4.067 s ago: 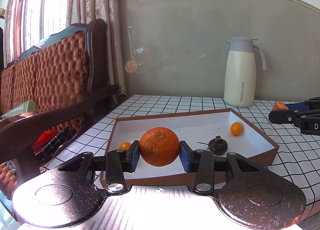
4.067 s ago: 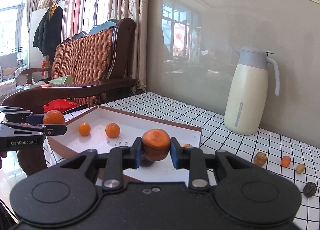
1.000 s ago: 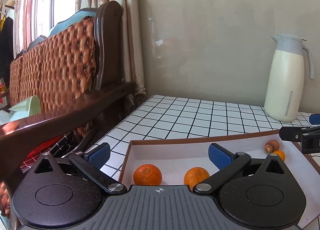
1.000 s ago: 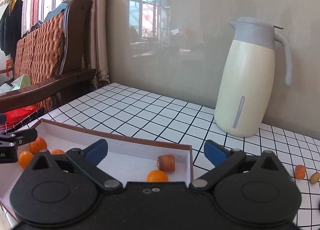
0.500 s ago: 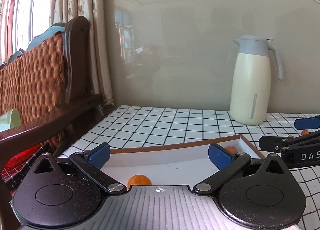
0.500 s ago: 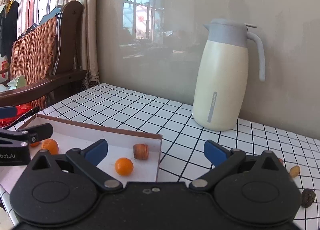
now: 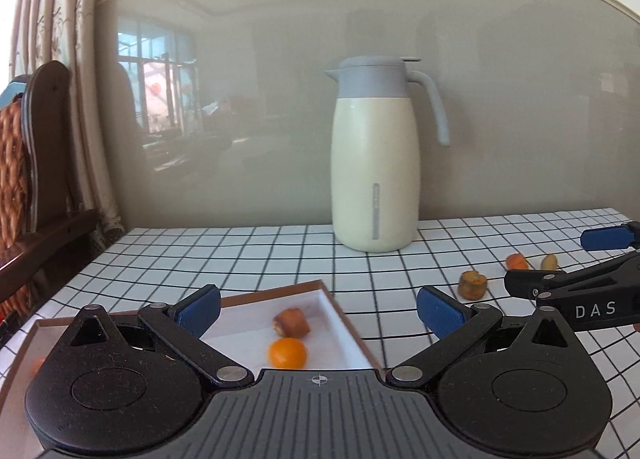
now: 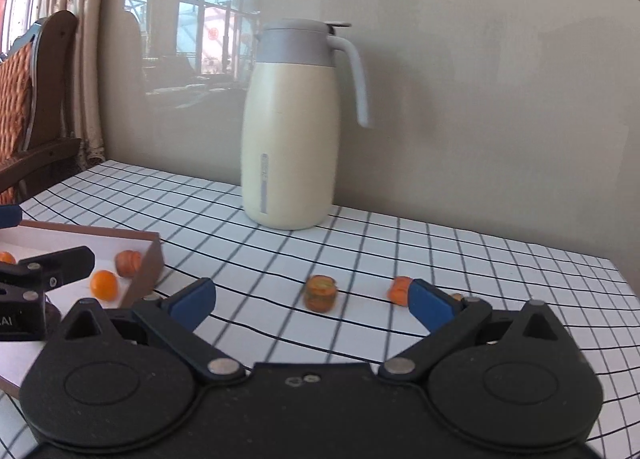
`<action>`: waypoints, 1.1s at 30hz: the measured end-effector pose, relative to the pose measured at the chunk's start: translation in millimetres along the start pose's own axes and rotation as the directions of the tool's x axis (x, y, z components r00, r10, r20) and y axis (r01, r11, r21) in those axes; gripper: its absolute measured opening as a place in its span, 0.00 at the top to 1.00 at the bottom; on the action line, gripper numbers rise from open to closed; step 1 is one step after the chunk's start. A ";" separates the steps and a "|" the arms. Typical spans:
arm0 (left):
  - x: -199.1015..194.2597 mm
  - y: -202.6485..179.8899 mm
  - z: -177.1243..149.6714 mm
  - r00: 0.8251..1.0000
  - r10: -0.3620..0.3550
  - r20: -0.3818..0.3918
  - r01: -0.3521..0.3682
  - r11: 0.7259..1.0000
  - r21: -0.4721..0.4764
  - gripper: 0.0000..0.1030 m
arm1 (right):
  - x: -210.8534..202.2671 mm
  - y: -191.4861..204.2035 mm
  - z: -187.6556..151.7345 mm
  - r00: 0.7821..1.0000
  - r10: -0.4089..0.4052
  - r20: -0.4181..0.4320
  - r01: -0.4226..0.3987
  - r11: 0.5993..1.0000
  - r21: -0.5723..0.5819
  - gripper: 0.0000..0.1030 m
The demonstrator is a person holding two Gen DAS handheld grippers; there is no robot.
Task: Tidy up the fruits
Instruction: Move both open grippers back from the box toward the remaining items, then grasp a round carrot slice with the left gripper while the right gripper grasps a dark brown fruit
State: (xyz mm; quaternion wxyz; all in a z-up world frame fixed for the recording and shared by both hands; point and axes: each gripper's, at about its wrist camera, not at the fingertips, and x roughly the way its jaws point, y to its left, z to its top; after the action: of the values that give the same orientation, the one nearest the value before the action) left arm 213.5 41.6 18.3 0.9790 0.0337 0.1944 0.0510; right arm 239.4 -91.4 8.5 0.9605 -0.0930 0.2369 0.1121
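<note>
Our right gripper (image 8: 312,301), spread empty like the left gripper (image 7: 318,305), faces the brownish fruit stub (image 8: 320,293) straight ahead, nearer.

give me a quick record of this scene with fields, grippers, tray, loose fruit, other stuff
left gripper: jaws open, empty, above the tray's right end
right gripper: jaws open, empty, facing the loose fruit
tray: white inside, brown rim, holds a small orange and a brownish fruit piece
loose fruit: brown-orange piece and orange piece on the checked tablecloth
other: cream jug upright by the wall
</note>
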 end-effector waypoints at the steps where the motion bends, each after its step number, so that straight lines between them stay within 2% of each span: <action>1: 1.2 -8.9 0.8 1.000 -0.014 0.001 0.014 1.000 0.007 0.00 | 0.2 -7.9 -3.0 1.000 -0.021 -0.006 0.021 1.000 0.000 0.06; 8: 10.7 -65.2 1.4 0.996 -0.088 0.003 0.088 0.994 0.062 0.00 | 0.4 -63.9 -23.5 0.993 -0.105 -0.048 0.107 0.994 0.035 0.10; 12: 20.6 -87.5 -0.8 0.994 -0.113 -0.010 0.113 0.989 0.093 0.00 | 8.9 -86.2 -35.6 0.988 -0.132 -0.076 0.136 0.990 0.048 0.19; 23: 70.7 -120.7 -9.0 0.986 -0.146 -0.083 0.152 0.985 0.079 0.00 | 29.2 -108.3 -54.1 0.978 -0.154 -0.139 0.157 0.987 0.017 0.34; 26: 79.8 -130.4 -11.5 0.985 -0.149 -0.090 0.156 0.985 0.077 0.00 | 35.2 -111.4 -57.5 0.976 -0.150 -0.156 0.153 0.988 0.010 0.45; 28: 85.4 -135.2 -11.6 0.983 -0.157 -0.097 0.165 0.984 0.073 0.00 | 39.2 -113.3 -59.1 0.975 -0.149 -0.167 0.153 0.988 0.005 0.56; 33: 97.7 -143.5 -13.9 0.980 -0.157 -0.124 0.167 0.983 0.072 0.00 | 46.3 -121.5 -60.2 0.976 -0.133 -0.170 0.141 0.989 0.036 0.67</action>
State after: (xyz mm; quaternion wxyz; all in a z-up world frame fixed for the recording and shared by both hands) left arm 310.4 -89.2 -43.7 0.9645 0.0551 0.2559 -0.0351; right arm 284.7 -213.8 -50.7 0.9447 -0.0953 0.3122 0.0317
